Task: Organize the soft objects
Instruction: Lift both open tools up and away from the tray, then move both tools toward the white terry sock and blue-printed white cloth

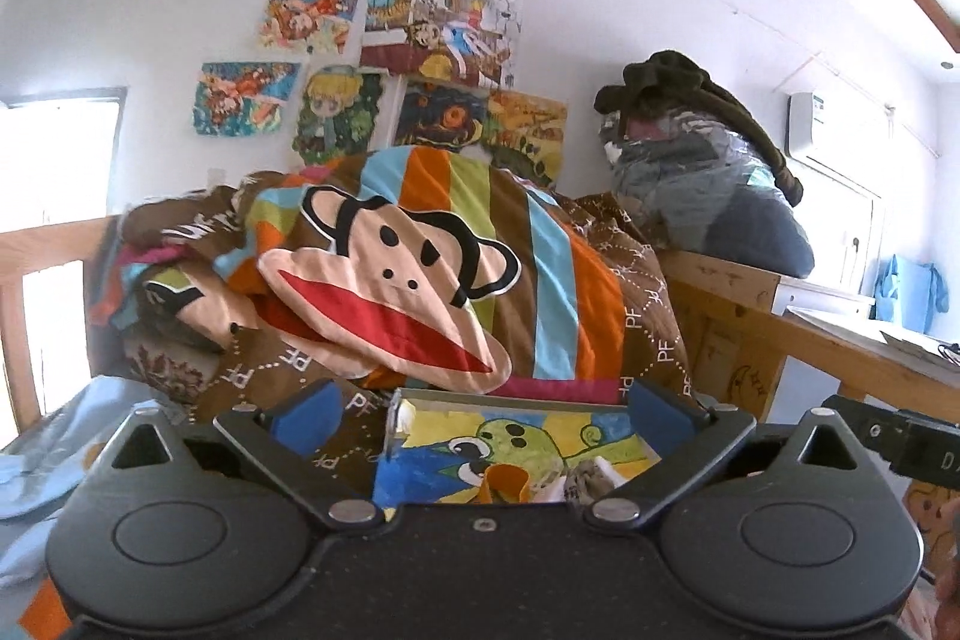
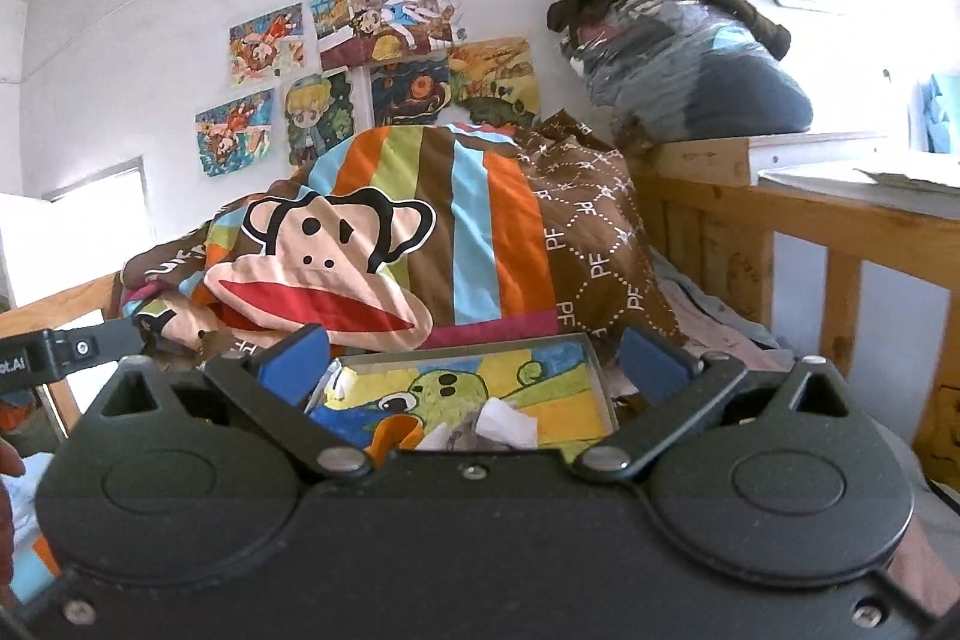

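The left gripper [image 1: 480, 412] has a matte black body with a fine speckled surface. Two large round housings sit at its sides, each with a smooth raised disc on top. Above each housing stands a black lug with a triangular hole. Two flat black link bars are fixed with silver rivets, and a small screw sits in the middle of the body. The finger pads [image 1: 303, 409] are blue. The right gripper [image 2: 474, 358] is built the same way, with blue pads [image 2: 651, 355], silver rivets and cross-head screws near its lower edge. Part of a white marking shows on the neighbouring black arm in each view.
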`<state>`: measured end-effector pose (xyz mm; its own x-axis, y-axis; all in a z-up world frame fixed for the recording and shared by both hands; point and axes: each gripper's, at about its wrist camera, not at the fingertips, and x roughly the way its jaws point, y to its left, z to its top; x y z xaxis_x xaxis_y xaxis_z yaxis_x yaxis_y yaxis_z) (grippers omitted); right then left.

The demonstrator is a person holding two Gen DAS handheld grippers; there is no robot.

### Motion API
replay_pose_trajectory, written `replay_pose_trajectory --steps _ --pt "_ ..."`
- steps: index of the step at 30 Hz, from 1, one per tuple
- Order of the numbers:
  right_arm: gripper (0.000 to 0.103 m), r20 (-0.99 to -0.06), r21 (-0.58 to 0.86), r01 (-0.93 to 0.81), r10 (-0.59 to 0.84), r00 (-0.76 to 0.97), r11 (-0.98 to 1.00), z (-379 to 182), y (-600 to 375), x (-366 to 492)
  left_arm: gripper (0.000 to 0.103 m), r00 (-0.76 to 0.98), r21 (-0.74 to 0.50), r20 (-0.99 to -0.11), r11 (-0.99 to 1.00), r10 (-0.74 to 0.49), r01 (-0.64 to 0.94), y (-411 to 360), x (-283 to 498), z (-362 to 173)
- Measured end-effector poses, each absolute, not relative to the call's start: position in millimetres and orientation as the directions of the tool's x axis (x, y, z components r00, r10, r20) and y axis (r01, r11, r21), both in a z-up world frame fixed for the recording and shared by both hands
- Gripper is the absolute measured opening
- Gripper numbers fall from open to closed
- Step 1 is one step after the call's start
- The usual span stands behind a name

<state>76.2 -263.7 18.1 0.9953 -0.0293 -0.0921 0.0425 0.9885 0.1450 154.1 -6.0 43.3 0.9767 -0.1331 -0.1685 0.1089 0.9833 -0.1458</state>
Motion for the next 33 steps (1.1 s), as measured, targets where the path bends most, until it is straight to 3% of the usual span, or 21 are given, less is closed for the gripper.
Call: replay_pose_trajectory --steps 19,33 --pt "0.103 -0.153 0.024 0.042 -0.038 0.987 0.999 16.0 -189.8 -47.4 0.102 0.982 -0.113 -0.174 0.992 -0.079 0.060 21.5 55.8 23.5" --pt "0.103 -0.258 0.027 0.042 -0.034 0.966 0.999 -16.8 -155.1 -75.6 0.102 0.962 -0.062 -0.267 0.997 -0.053 0.038 23.0 38.9 4.7"
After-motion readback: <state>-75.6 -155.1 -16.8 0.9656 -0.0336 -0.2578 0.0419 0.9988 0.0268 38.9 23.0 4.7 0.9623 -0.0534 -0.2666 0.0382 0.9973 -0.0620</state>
